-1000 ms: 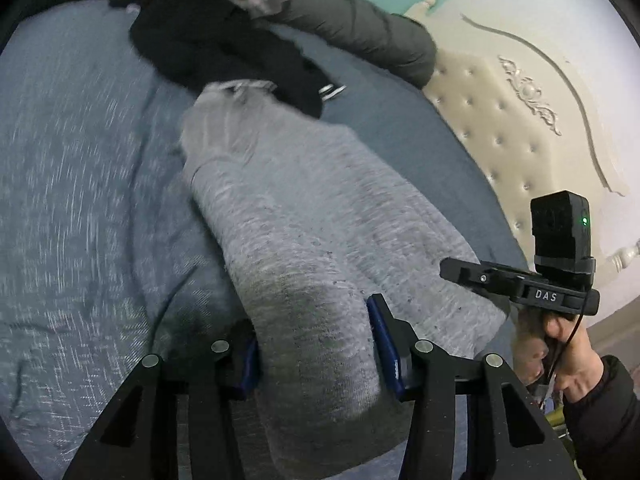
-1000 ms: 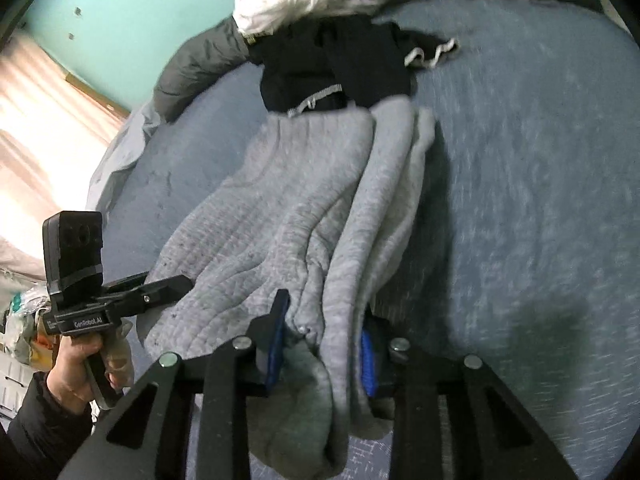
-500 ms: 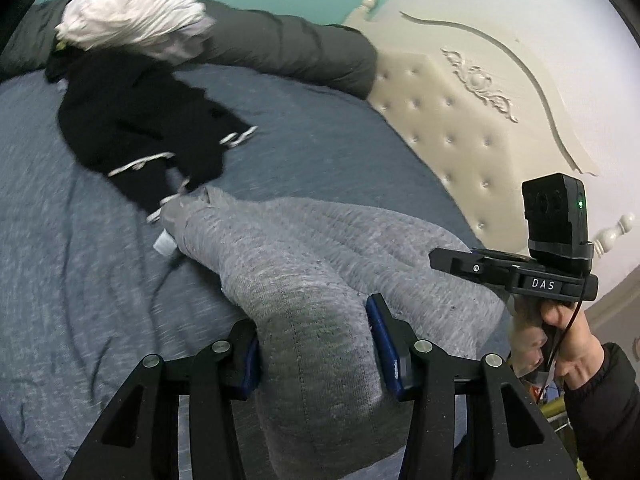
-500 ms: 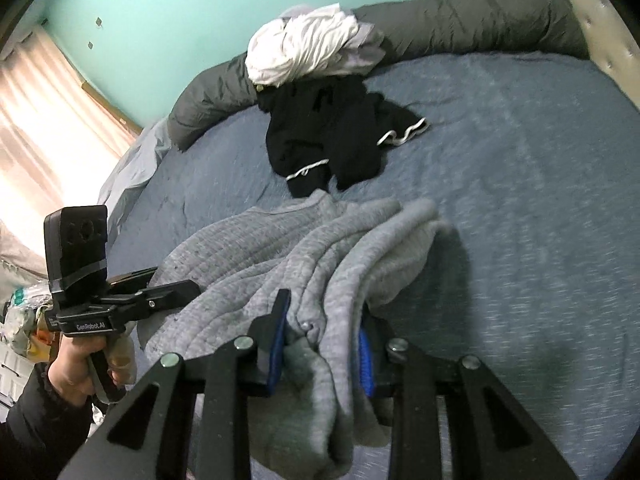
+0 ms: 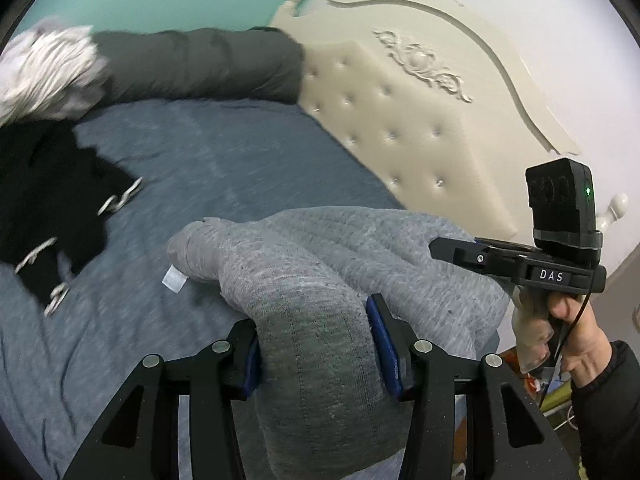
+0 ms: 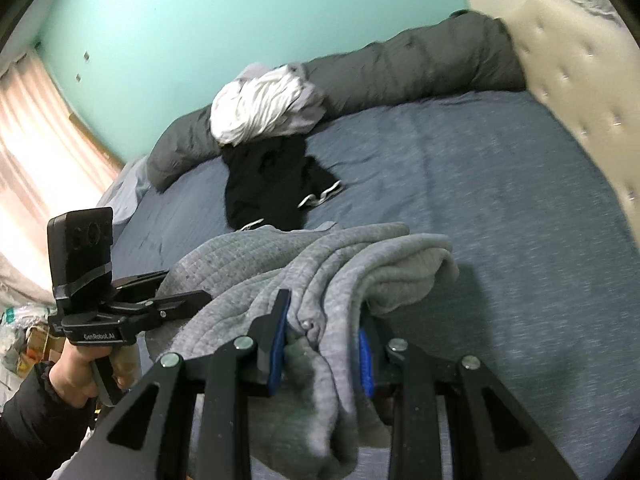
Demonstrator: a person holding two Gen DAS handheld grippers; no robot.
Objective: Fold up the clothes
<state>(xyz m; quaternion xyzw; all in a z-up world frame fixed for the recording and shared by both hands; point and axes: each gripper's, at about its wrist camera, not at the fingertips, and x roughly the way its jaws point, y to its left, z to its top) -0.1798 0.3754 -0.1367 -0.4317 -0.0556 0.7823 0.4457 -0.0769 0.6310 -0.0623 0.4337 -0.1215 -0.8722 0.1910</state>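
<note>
A grey knit sweater hangs bunched between both grippers above the near edge of the blue bed. My left gripper is shut on a thick fold of its hem. My right gripper is shut on another gathered part of the grey sweater. A small white label dangles from the sweater's far end, by the cuff. The right gripper also shows in the left wrist view, held by a hand. The left gripper shows likewise in the right wrist view.
A black garment with white trim lies mid-bed, with a white crumpled garment behind it. A dark grey rolled duvet runs along the teal wall. The cream tufted headboard borders the bed. Curtains hang at the left.
Both grippers have pulled the grey sweater back toward the near edge and lifted it. It has gone from stretched out along the bed to a short bunched heap clear of the black garment.
</note>
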